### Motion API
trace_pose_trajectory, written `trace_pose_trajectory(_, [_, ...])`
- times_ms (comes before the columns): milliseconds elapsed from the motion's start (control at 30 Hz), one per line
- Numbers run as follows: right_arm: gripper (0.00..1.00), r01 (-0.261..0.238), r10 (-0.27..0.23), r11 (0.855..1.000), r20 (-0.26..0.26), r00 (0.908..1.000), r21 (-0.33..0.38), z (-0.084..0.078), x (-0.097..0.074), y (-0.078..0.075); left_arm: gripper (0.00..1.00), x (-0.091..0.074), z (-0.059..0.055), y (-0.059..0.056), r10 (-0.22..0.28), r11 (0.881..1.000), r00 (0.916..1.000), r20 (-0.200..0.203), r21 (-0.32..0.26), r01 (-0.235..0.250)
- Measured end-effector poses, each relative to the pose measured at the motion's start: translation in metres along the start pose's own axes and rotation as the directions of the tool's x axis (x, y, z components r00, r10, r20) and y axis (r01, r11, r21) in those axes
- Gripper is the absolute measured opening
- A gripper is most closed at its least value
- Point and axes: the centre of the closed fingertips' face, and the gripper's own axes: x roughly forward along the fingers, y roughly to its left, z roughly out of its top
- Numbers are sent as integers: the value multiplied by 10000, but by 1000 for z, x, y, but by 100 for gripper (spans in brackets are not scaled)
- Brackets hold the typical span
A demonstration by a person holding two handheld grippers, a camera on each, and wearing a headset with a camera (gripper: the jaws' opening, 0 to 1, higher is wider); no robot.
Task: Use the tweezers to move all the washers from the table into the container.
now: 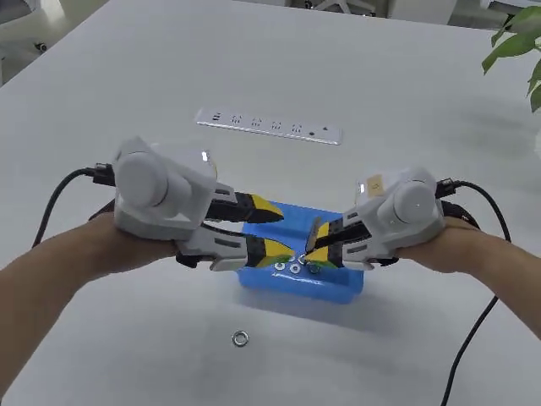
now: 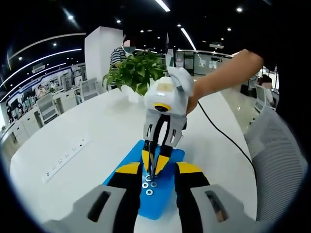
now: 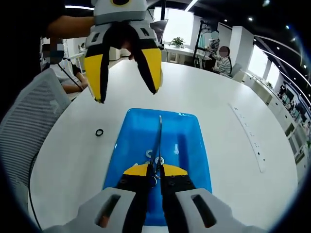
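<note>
A white table (image 1: 254, 76) holds the blue container (image 1: 287, 289), with a few washers (image 1: 294, 268) inside and a lone washer (image 1: 241, 339) lying on the table near its front wall. The right gripper (image 3: 155, 171) is clamped on the tweezers (image 3: 159, 138), whose tips point over the container floor, seemingly empty. The left gripper (image 2: 156, 169) hovers opposite with its jaws spread.

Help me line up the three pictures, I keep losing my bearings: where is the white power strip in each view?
Head view: the power strip lies above centre, beyond the blue container.
Left gripper view: lower left, slanting, left of the container.
Right gripper view: right side, running up and down, right of the container.
Shared landmark: the blue container with washers in it, near the middle of all three.
</note>
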Motion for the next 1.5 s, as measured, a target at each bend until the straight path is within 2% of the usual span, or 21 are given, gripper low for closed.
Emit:
trace_pose_trajectory(233, [9, -9, 9, 10000, -39, 10000, -52, 0, 0, 0, 21, 14, 4, 8, -150, 9992, 9998, -100, 370, 154])
trace_pose_trajectory(667, [9, -97, 91, 9992, -163, 9998, -385, 0, 1, 1, 13, 36, 0, 12, -357, 9953, 9986, -398, 889, 391])
trace_pose_trajectory(900, [9, -127, 116, 9985, -220, 9997, -536, 1, 2, 1, 6, 38, 1, 12, -385, 9939, 9979, -511, 1016, 436])
trace_pose_trajectory(1233, [11, -86, 68, 9979, -291, 9996, -644, 0, 1, 1, 6, 39, 4, 6, -562, 9926, 9971, -509, 1045, 613])
trace_pose_trajectory(1500, [16, 14, -39, 9981, -407, 9992, -615, -2, -1, 0, 5, 38, 4, 5, -604, 9927, 9965, -569, 1009, 660])
